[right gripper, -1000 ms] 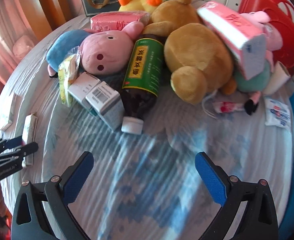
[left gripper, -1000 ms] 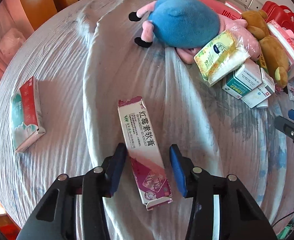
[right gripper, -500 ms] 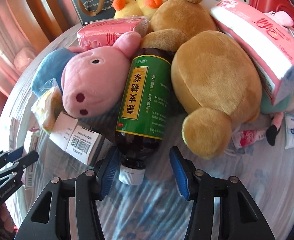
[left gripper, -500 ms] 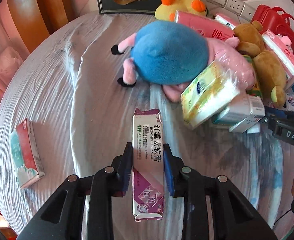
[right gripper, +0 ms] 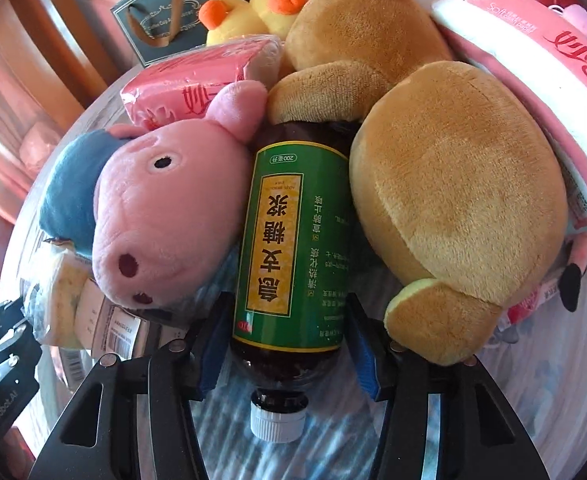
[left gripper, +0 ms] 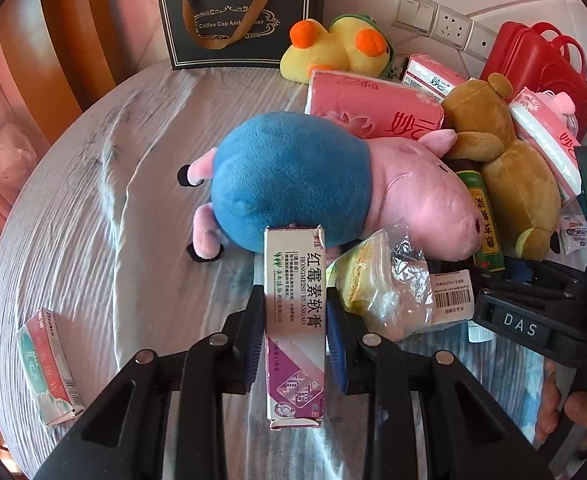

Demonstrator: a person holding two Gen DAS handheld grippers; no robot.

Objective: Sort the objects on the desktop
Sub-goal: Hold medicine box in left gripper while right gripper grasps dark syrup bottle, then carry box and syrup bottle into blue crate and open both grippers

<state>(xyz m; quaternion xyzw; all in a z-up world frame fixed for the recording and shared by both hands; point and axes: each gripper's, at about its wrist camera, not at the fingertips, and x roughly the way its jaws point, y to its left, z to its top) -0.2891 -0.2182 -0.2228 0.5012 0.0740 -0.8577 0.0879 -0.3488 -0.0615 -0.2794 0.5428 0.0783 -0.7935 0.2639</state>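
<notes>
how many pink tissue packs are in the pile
3, counted in the left wrist view: one large pink plastic-wrapped tissue pack behind the pig plush, one smaller pink-and-white pack by the yellow duck plushes, one leaning on the brown bear. More may be hidden.

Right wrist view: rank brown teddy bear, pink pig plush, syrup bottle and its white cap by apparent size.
1. brown teddy bear
2. pink pig plush; bottle hides part
3. syrup bottle; nearer the camera, so unsure against the pig
4. white cap
</notes>
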